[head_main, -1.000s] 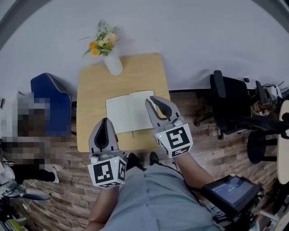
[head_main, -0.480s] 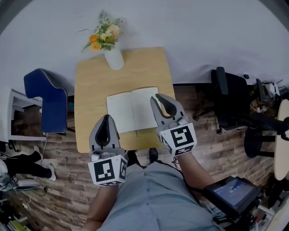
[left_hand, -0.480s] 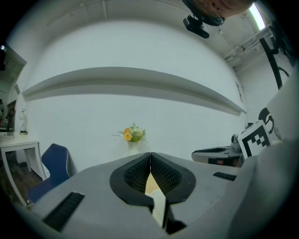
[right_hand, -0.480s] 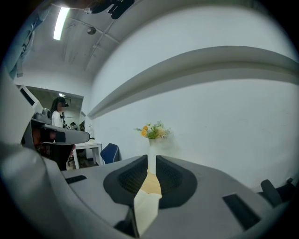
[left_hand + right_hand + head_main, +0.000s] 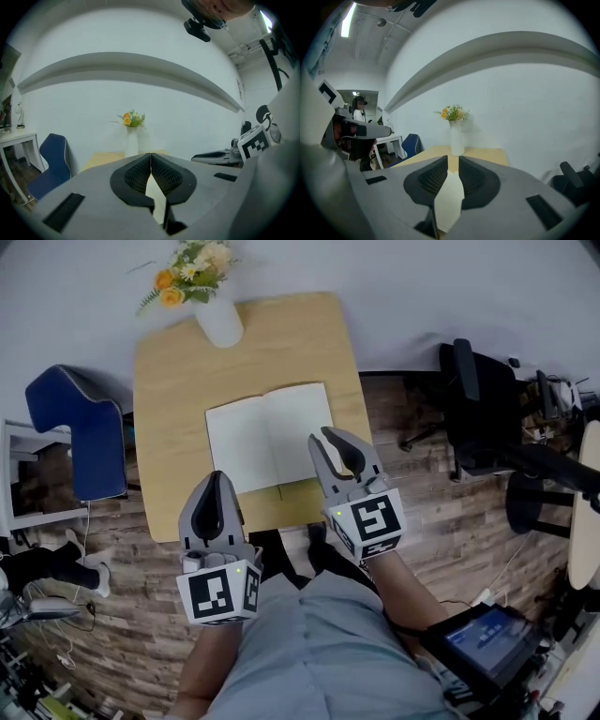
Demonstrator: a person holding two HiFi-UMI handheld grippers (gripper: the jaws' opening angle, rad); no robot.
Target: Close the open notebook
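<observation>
The open notebook (image 5: pixel 269 435) lies flat on the wooden table (image 5: pixel 169 399), blank white pages up. In the head view my right gripper (image 5: pixel 321 437) is shut and empty, its tips over the right page's outer edge; I cannot tell whether it touches. My left gripper (image 5: pixel 215 478) is shut and empty too, with its tip over the table's near edge by the notebook's near left corner. In the left gripper view the jaws of the left gripper (image 5: pixel 150 154) meet at the tip. In the right gripper view the right gripper (image 5: pixel 451 160) shows only a sliver between its jaws.
A white vase of flowers (image 5: pixel 217 320) stands at the table's far left corner. A blue chair (image 5: pixel 80 423) is left of the table and a black office chair (image 5: pixel 478 399) right of it. A tablet screen (image 5: pixel 483 638) sits at lower right. The floor is wood plank.
Both grippers have sunk toward the table and stayed shut. The right one's tips have drawn back from the right page's middle to its outer edge. The table and notebook look larger.
</observation>
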